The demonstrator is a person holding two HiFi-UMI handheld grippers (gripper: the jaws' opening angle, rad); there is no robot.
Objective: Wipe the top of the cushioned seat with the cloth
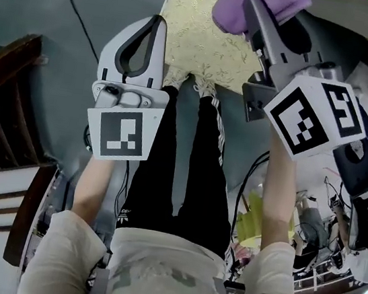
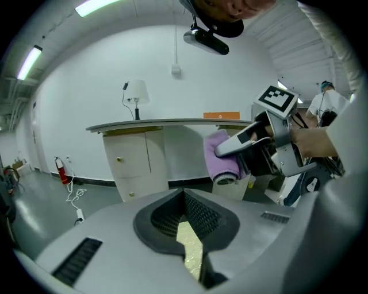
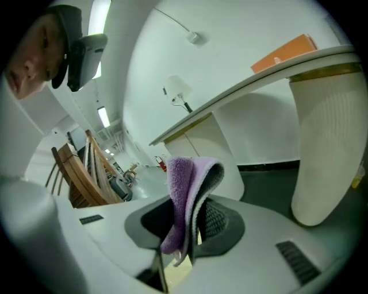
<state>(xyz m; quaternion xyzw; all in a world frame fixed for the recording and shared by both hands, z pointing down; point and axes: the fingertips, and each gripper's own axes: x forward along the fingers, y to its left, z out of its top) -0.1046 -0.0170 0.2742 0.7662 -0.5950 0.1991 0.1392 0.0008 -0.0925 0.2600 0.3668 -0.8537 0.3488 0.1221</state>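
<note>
The cushioned seat (image 1: 193,32), pale gold with a leaf pattern, lies in front of the person's legs at the top of the head view. My right gripper (image 1: 254,13) hangs over its right edge, shut on a purple cloth (image 1: 258,4) that bunches around the jaw tips. In the right gripper view the cloth (image 3: 187,189) folds up and over between the jaws. My left gripper (image 1: 157,24) is at the seat's left edge with its jaws together and nothing in them. A sliver of the seat (image 2: 191,252) shows in the left gripper view, with the cloth (image 2: 221,158) beyond.
A dark wooden chair (image 1: 0,124) stands at the left. A black cable (image 1: 68,4) runs across the grey floor. Cluttered equipment and wires (image 1: 336,225) fill the right side. A white cabinet with a counter (image 2: 141,161) and a lamp (image 2: 137,92) stand ahead.
</note>
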